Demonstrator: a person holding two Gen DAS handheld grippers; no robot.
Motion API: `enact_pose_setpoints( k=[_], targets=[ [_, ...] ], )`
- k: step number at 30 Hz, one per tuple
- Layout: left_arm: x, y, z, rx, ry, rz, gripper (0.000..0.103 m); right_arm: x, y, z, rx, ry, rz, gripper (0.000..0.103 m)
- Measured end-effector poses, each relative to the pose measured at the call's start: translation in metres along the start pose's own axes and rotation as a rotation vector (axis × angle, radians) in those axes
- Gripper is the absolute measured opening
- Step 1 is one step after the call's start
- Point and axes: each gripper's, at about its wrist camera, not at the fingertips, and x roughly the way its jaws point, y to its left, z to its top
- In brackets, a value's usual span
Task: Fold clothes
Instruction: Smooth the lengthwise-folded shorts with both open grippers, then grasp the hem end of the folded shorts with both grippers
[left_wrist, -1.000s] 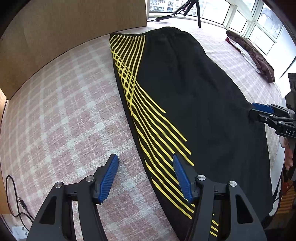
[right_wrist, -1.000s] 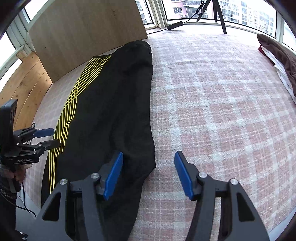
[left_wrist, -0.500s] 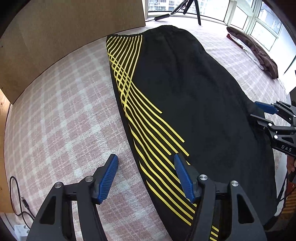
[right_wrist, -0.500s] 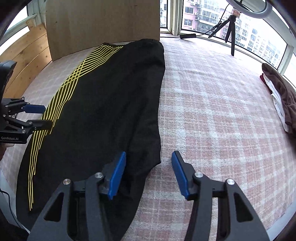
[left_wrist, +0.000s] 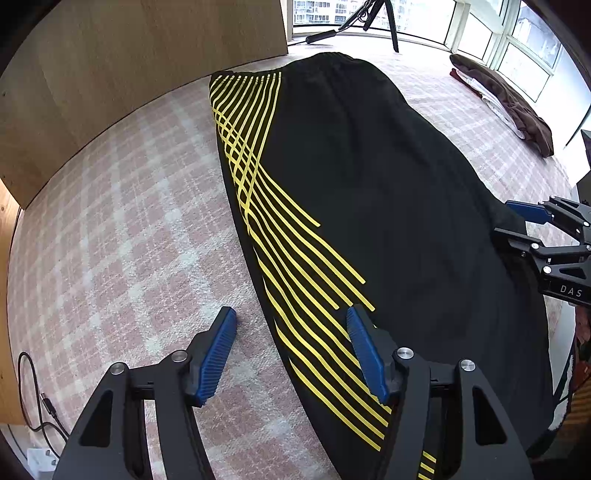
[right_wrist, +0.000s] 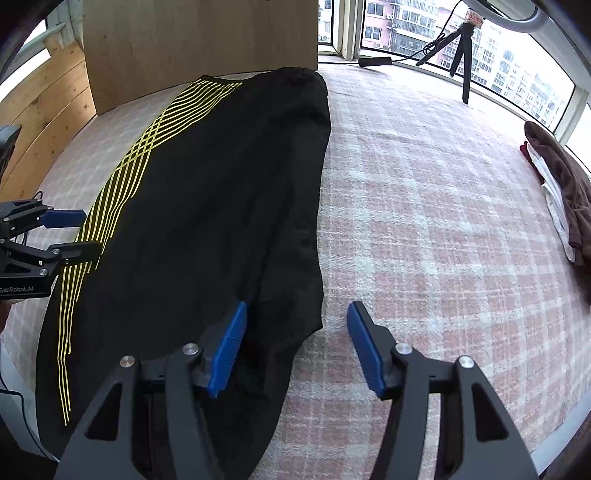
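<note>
The long black garment with yellow stripes (left_wrist: 369, 192) lies flat on the pink-and-white checked cover of the bed (left_wrist: 110, 229), its waistband at twelve o'clock near the pale wooden panel (left_wrist: 140, 66) and its near end hanging over the bed's edge at six o'clock.

Over the past second the right wrist view has swung, so the garment now runs straighter up the picture; the garment itself has not shifted or creased. The left hand-held gripper (left_wrist: 291, 321) is released, straddling the striped edge without pinching it. The right hand-held gripper (right_wrist: 297, 314) is also released, its jaws opening, one blue pad (right_wrist: 229, 339) over black cloth, the other over the cover at the plain edge.

Both seem lined up on opposite edges, so the first fold looks about to start; no fold is made yet.
</note>
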Motion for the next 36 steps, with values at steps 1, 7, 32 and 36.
enact_pose_setpoints(
  k=[1, 7, 32, 36],
  targets=[
    [-0.001, -0.002, 0.0, 0.004, -0.002, -0.003, 0.057, 0.0, 0.0, 0.0, -0.003, -0.004, 0.003, 0.056],
    [-0.01, -0.015, -0.003, 0.033, -0.014, -0.043, 0.036, -0.003, 0.006, -0.001, -0.072, -0.015, 0.065, 0.029],
    [-0.144, 0.072, 0.084, 0.063, -0.392, -0.274, 0.002, -0.131, -0.059, 0.029, 0.325, -0.439, 0.504, 0.008],
    [-0.181, 0.041, 0.116, 0.122, -0.489, -0.295, 0.003, -0.192, -0.081, 0.029, 0.323, -0.57, 0.458, 0.007]
  ],
)
